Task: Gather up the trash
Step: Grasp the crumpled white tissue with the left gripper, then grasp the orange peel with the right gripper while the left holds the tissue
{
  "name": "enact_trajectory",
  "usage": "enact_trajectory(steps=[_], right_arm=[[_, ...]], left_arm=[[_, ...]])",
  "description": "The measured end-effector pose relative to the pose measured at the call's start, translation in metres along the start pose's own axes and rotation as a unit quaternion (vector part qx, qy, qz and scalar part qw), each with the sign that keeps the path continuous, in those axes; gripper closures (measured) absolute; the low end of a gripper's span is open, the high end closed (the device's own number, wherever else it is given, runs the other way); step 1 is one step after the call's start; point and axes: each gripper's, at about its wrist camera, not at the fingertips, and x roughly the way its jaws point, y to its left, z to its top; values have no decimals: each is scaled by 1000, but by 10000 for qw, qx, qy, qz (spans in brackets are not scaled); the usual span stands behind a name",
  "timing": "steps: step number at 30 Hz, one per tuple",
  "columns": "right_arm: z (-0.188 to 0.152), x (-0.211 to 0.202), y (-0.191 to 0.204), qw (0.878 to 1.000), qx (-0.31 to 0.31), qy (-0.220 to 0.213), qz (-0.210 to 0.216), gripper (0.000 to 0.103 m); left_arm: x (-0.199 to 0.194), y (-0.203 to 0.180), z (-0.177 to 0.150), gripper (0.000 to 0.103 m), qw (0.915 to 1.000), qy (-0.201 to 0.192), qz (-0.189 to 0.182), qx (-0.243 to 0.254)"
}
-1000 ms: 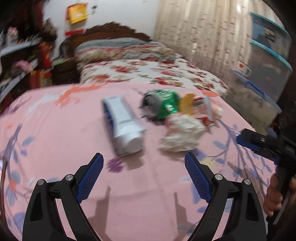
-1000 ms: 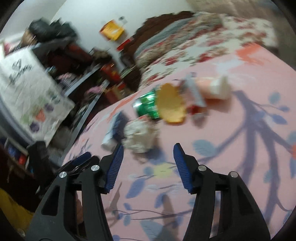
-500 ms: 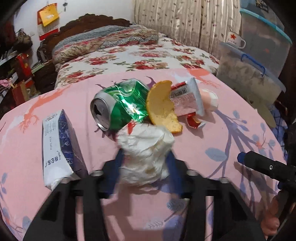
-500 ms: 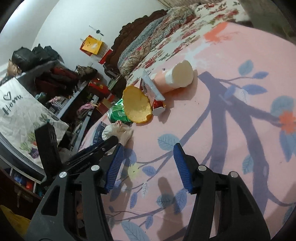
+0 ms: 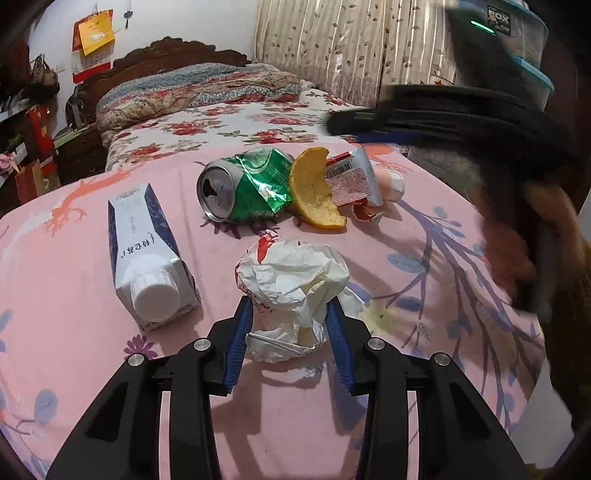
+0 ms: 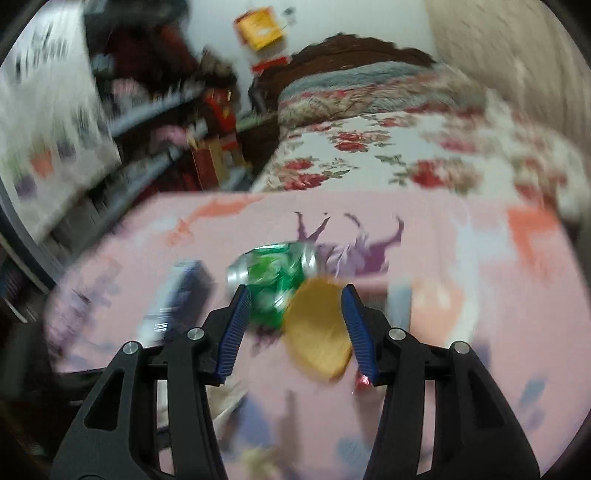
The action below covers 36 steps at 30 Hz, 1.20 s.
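Observation:
On the pink flowered cloth point(image 5: 92, 369), my left gripper point(image 5: 290, 314) is shut on a crumpled white paper wrapper point(image 5: 291, 284). Beyond it lie a crushed green can point(image 5: 247, 186), an orange peel point(image 5: 314, 190), a snack packet point(image 5: 351, 177) and a white-and-blue carton point(image 5: 146, 247). My right gripper point(image 6: 297, 299) is open, above the can point(image 6: 275, 277) and the orange peel point(image 6: 317, 328); its view is blurred. It also shows at the upper right of the left wrist view point(image 5: 443, 122).
A bed with a floral cover point(image 5: 229, 122) stands behind the pink surface. Plastic storage boxes point(image 5: 517, 33) are at the right. Cluttered shelves point(image 6: 147, 122) stand at the left. The pink surface's edges fall off at left and right.
My left gripper closed onto the crumpled paper. My right gripper swung over from the right to above the can and peel, still open.

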Motion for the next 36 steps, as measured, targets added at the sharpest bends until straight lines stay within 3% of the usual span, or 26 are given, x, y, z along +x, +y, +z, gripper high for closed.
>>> enact_trajectory(steps=[3,6,9,14,22,26,28,29,31,36], right_arm=[[15,29,1,9976,-520,390,-227,52],[8,43,-3,9946,-609,839,-15,77],[-15,29,3,9951,-611,780,-32,80],[-67,-21,-8,9977,304,580,158,86],[-139,-78,-22,9850,1647,212,461,86],[-161,-88,-23,9823,1855,193,164,79],[-161,-90,-24,9834,1809,126,-19,50],[-159,-93,-24,9842,1765,5,-171,28],[-150,-97,-23,9858,1649,-207,-228,26],[-123,-77,-13,9929,1087,-131,-464,30]], left_arm=[[-1,-2,-1,64,10000,-45,-23,59],[-3,-4,-2,63,9999,-99,-23,95],[-2,-1,-1,61,9999,-75,-89,15],[2,12,2,60,9991,34,-300,-290],[4,17,1,60,9982,124,-362,-471],[0,9,-2,60,9990,98,-293,-320],[0,7,-2,60,9992,93,-267,-290],[0,7,-1,60,9992,93,-258,-287],[0,7,-2,60,9993,89,-238,-292],[0,9,-2,60,9993,94,-193,-306]])
